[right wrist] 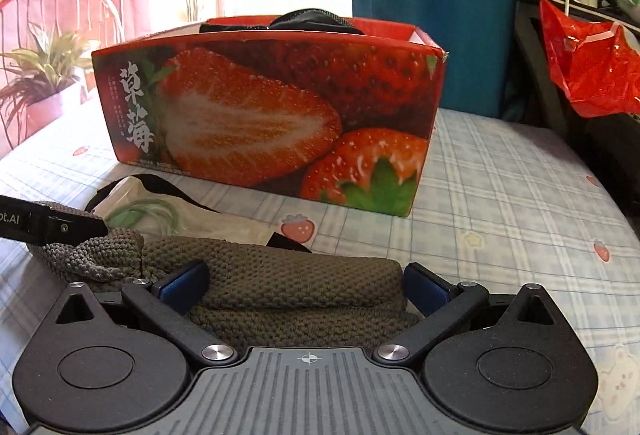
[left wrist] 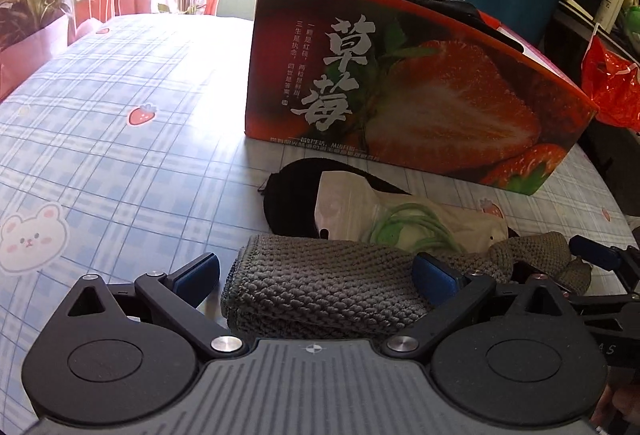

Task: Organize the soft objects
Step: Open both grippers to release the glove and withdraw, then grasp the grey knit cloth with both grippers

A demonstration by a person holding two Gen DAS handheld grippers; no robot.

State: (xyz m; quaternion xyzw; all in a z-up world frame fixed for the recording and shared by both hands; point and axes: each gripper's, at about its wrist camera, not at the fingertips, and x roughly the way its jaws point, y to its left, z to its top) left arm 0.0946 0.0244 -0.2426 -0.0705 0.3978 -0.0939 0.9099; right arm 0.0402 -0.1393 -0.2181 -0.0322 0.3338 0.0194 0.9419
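Scarf: grey-green knitted scarf [left wrist: 320, 287], folded into a thick band, lies on the checked bench [left wrist: 120, 139] directly in front of both sets of fingers, this side of the strawberry box [left wrist: 400, 95].
Long axis: runs left to right across both wrist views, crosswise to the fingers, so each pair straddles the band's length and not its narrow width.
Left gripper [left wrist: 316, 275]: fingers spread wide; the left finger stands just off the scarf's folded end, the right one rests on the knit; nothing is clamped.
Right gripper [right wrist: 306, 283]: fingers likewise released, set at either side of the scarf's right-hand end, not pinching it.
Nearer hand: neither, by my reading; each sits over its own end, the knotted part of the scarf between them.
Beyond the scarf: a pale plastic bag [left wrist: 400, 219] with green cord on a black cloth [left wrist: 288, 203].
Box: open-topped, behind the scarf, something dark already inside.
Next move, as a judgement: close on both ends, lift together, carry forward over the near wall.
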